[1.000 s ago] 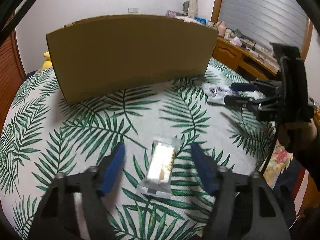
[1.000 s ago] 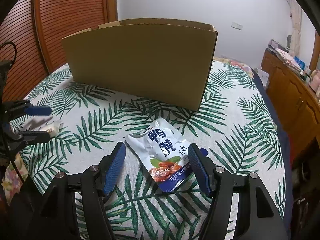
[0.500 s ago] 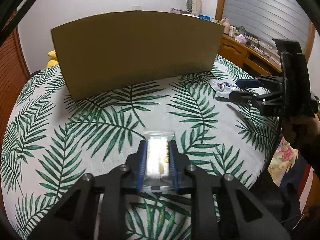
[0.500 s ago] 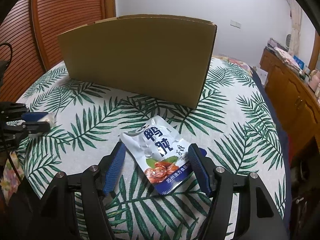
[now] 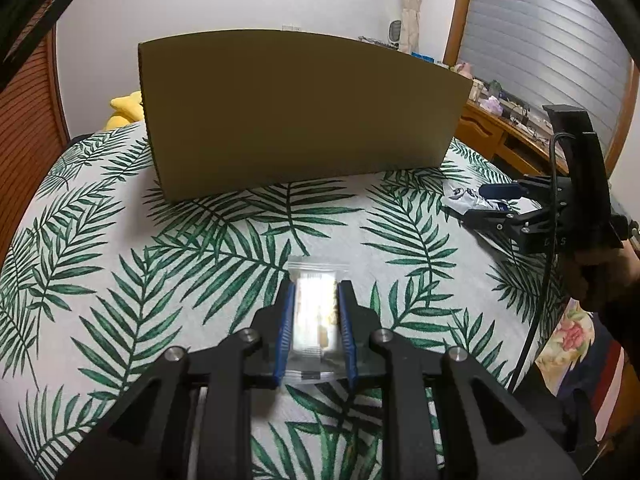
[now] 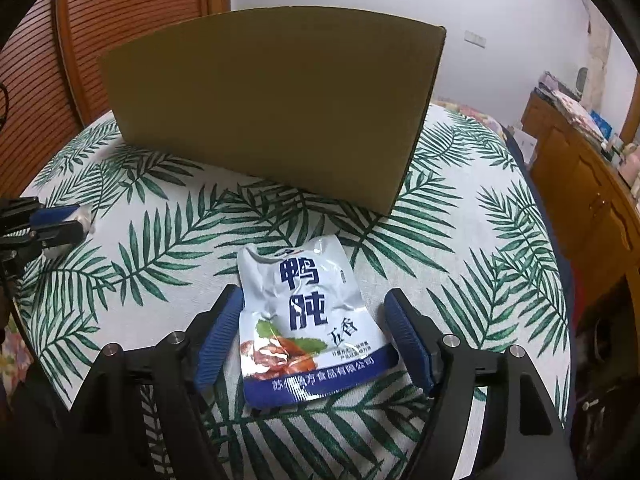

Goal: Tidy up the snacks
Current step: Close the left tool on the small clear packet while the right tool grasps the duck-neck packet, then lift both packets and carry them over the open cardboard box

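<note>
My left gripper [image 5: 316, 292] is shut on a small clear snack packet [image 5: 315, 312] with a pale bar inside, held just above the palm-leaf tablecloth [image 5: 120, 264]. My right gripper [image 6: 314, 300] is open, its blue pads on either side of a silver-and-blue snack pouch [image 6: 308, 320] that lies flat on the cloth. The pouch does not touch either pad. A tall cardboard box [image 5: 300, 108] stands at the back of the table; it also shows in the right wrist view [image 6: 276, 100]. The right gripper shows at the right in the left wrist view [image 5: 496, 204].
The round table edge [image 6: 560, 320] drops off at the right toward a wooden cabinet [image 6: 592, 184]. A yellow soft item [image 5: 124, 110] lies behind the box on the left. A wooden slatted door [image 6: 120, 20] stands behind the table.
My left gripper closed on the clear packet and lifted it slightly toward the box. My right gripper stayed open and moved a little forward around the pouch.
</note>
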